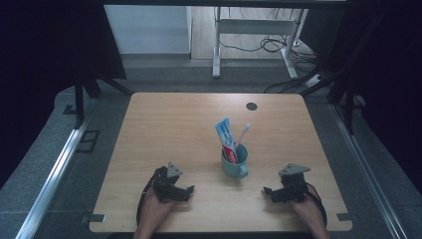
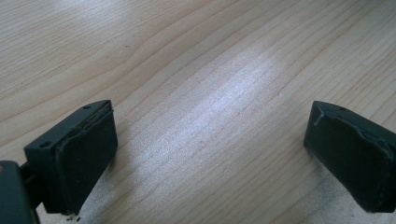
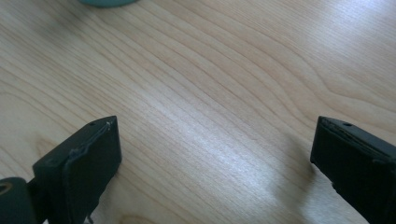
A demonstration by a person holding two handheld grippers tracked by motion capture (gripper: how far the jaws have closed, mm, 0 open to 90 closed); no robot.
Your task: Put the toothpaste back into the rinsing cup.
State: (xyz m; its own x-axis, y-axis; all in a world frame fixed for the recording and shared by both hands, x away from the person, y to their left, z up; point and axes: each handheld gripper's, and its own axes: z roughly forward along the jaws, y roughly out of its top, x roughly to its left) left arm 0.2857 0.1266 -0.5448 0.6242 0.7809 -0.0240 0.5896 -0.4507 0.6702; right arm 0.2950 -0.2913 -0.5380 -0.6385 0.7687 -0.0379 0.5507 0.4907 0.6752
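Observation:
A teal mug point(image 1: 235, 161) stands near the middle of the wooden table point(image 1: 169, 129), its handle toward me. Upright inside it are a toothpaste tube point(image 1: 226, 136) and a white-and-pink toothbrush point(image 1: 242, 134). My left gripper point(image 1: 188, 190) rests on the table at the near left, held in a hand, its jaws wide apart over bare wood point(image 2: 210, 116). To the mug's near right lies my right gripper point(image 1: 267, 191), also open with nothing between its jaws. The mug's base point(image 3: 107, 2) peeks in at the top edge of the right gripper view.
A small dark round spot point(image 1: 251, 106) marks the far side of the table. Beyond the table stand a white metal frame point(image 1: 259, 30) and floor cables point(image 1: 271, 45). Dark curtains hang at both sides.

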